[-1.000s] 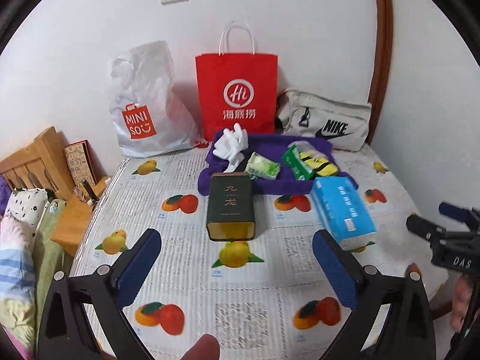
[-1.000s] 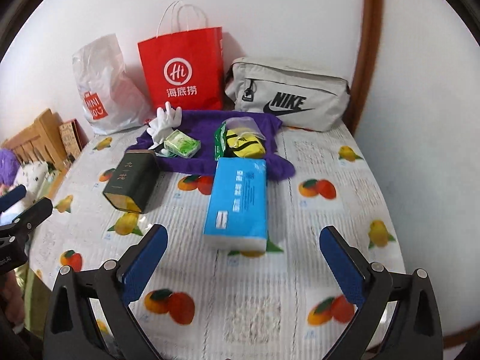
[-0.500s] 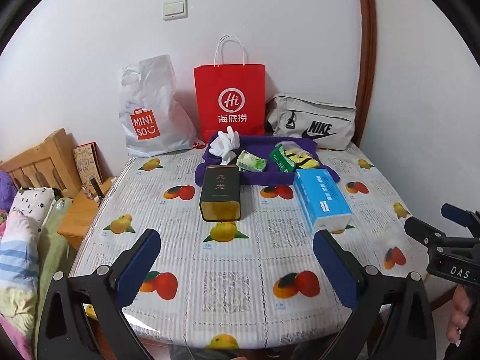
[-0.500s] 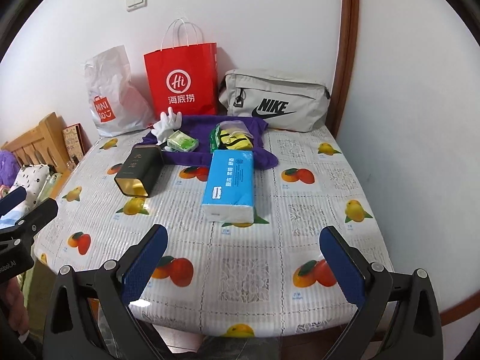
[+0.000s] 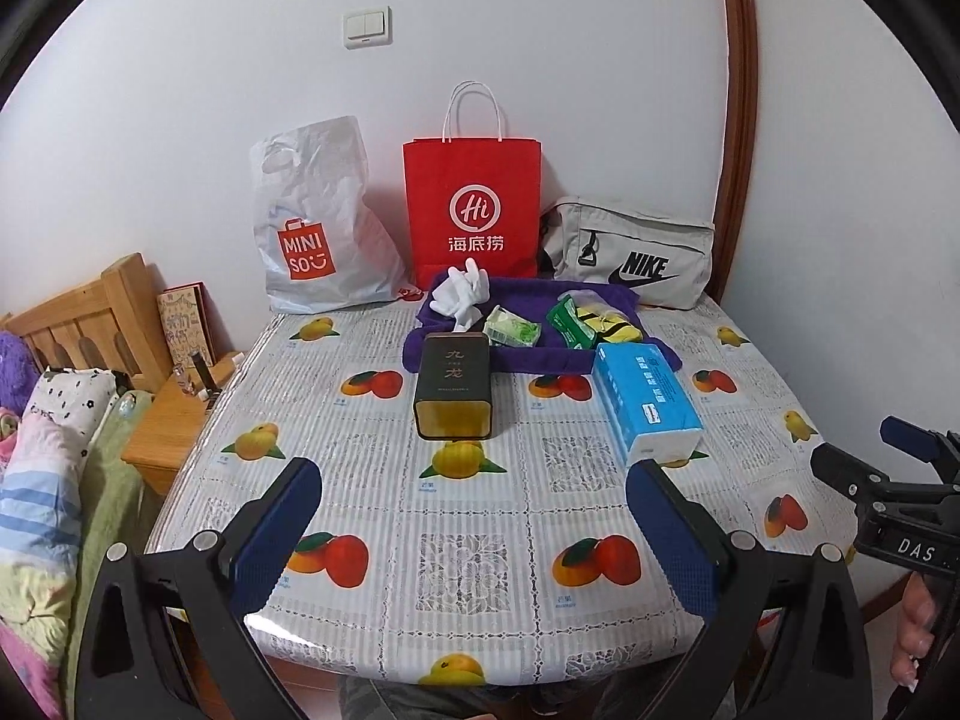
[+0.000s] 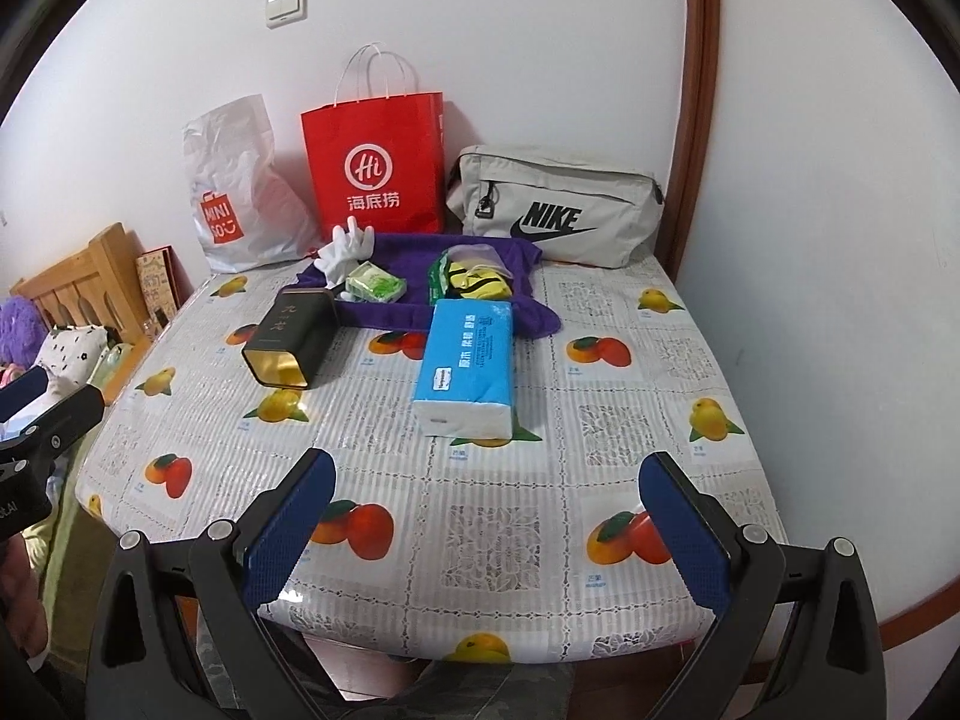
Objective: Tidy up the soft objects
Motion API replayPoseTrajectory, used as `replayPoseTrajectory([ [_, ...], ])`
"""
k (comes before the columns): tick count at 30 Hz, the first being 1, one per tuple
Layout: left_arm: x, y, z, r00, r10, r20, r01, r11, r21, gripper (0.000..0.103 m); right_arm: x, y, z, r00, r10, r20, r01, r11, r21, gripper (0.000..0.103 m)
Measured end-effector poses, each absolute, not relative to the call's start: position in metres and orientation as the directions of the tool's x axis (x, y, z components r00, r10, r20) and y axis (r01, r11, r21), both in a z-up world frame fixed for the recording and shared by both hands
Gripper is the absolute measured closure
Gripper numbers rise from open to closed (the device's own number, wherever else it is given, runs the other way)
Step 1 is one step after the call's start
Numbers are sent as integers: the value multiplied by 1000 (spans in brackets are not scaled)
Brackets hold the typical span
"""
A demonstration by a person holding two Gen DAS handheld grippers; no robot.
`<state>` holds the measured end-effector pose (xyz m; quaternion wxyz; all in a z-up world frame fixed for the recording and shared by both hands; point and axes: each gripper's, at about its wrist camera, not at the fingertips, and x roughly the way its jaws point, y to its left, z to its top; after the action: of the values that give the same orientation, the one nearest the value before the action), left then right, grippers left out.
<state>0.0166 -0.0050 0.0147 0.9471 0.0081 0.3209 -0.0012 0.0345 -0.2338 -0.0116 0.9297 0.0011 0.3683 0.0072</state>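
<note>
We hold both tools over the near edge of the bench, the left hand-held gripper and the right hand-held gripper each spread wide and empty. Ahead lies the blue tissue pack, its long axis running away from us, almost straight in front of the right tool and off to the right of the left one, so we judge the right hand nearer. The dark tin lies beside it, to its left. Farther back, the purple cloth carries white gloves and small packets. Bags stand against the wall.
</note>
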Motion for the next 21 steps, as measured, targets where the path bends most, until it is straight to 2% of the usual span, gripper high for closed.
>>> replayPoseTrajectory([
  [21, 14, -7, 14, 789, 7, -614, 10, 1000, 24, 1, 31, -218, -14, 721, 24, -693, -38, 999, -5, 3],
])
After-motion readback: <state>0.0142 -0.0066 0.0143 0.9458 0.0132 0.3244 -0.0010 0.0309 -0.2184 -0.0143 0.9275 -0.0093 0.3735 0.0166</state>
